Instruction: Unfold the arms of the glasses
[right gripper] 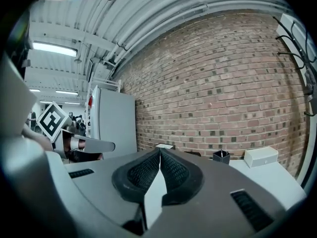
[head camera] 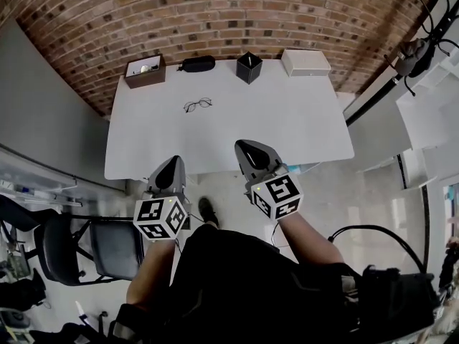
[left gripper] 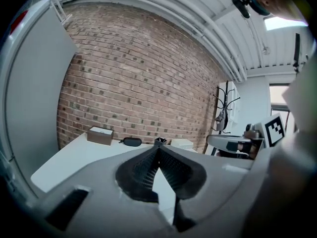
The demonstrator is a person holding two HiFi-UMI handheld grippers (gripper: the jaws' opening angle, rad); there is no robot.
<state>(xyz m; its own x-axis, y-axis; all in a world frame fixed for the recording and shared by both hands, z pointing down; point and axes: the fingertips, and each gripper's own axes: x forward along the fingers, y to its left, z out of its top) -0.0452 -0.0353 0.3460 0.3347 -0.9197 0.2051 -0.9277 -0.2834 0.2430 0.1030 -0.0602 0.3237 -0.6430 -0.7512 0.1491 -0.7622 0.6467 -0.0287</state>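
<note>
- Brick wall (head camera: pixel 215 13) behind white table (head camera: pixel 301 135); clutter kept to far edge, beyond glasses (head camera: pixel 198 105).
- Brown box (head camera: pixel 145 71) behind-left of glasses, black case (head camera: pixel 197 64) straight behind, black holder (head camera: pixel 249 67) and white box (head camera: pixel 305 61) behind-right.
- Glasses flat on open tabletop, apart from everything, likely laid out for easy reach; arms too small to read.
- Left gripper (head camera: pixel 170 167) off near table edge, well short of glasses; jaws pressed together, nothing between, roughly level toward wall.
- Right gripper (head camera: pixel 251 153) near-right of glasses, also well apart; likewise closed, empty, level.
- Probably closed just for approach; unfolding not yet begun.
</note>
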